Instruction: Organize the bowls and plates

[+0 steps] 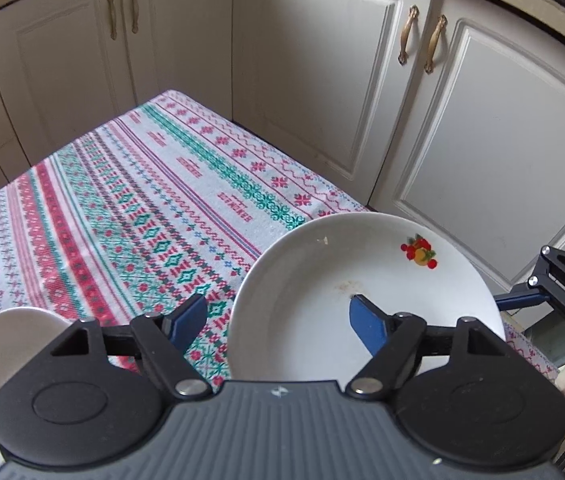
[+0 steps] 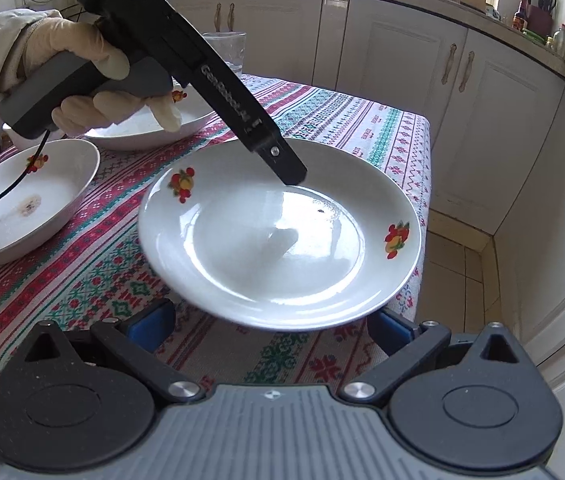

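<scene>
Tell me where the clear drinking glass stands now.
In the right wrist view, the glass stands at the table's far edge, behind the far bowl.

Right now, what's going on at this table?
A person holding a gripper in each gloved hand is sorting dishes on a patterned tablecloth. The left gripper has its jaws open astride the rim of a white fruit-print plate, one finger over the plate, without pinching it. The right gripper sits at the plate's near edge, jaws spread, with the rim hiding the tips. A bowl and another dish wait further left.
</scene>
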`<state>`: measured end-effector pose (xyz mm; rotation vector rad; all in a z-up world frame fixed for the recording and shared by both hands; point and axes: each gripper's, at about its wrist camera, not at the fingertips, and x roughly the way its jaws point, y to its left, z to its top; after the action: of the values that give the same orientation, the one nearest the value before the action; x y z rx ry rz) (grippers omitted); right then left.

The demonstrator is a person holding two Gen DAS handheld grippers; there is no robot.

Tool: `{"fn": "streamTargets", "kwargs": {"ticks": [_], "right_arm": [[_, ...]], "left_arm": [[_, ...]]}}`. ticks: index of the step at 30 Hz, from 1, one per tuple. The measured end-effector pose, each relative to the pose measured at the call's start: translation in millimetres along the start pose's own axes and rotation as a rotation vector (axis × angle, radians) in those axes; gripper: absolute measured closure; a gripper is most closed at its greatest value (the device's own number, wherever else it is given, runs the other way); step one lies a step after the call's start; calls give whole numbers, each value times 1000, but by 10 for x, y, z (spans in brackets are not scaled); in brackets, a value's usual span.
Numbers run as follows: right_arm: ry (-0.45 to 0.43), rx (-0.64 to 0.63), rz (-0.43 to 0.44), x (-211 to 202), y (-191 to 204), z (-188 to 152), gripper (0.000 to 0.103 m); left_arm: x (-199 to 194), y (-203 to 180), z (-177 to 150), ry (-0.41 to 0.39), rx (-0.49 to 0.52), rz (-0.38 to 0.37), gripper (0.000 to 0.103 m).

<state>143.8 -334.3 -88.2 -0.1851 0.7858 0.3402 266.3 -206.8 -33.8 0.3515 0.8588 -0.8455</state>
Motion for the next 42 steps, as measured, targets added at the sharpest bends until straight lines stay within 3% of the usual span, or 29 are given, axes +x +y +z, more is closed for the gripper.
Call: {"fn": "streamTargets", "kwargs": {"ticks": [6,9,14,19,24,28,42], "right_arm": [[-34,-10,-21,-274,191,-66,0],[-54,-25,-25,-409,323,-85,0],[-89,-50,-10,-542,576,-131,0],[-126,-60,14,-579,833,-159,0],[-144,-101,45,-565,1086,-216,0],[-145,-104,109,-495,1206,-261,0],[-122,-191,212,-77,1511,-34,0]], "left_arm": [[-510,-105,-209,-67,-26,18,23],[-797,-180,-393,-117,-25,52,15],[-1212,-323,-824,-178,-34,130,15],[-1471,-450,-1294,-177,-85,174,15],[-1588,-533,-1679,-136,-134,274,14],[-1661,-474,-1924,-124,-195,260,14],[-1757,-197,-2038,-106,-175,287,14]]}}
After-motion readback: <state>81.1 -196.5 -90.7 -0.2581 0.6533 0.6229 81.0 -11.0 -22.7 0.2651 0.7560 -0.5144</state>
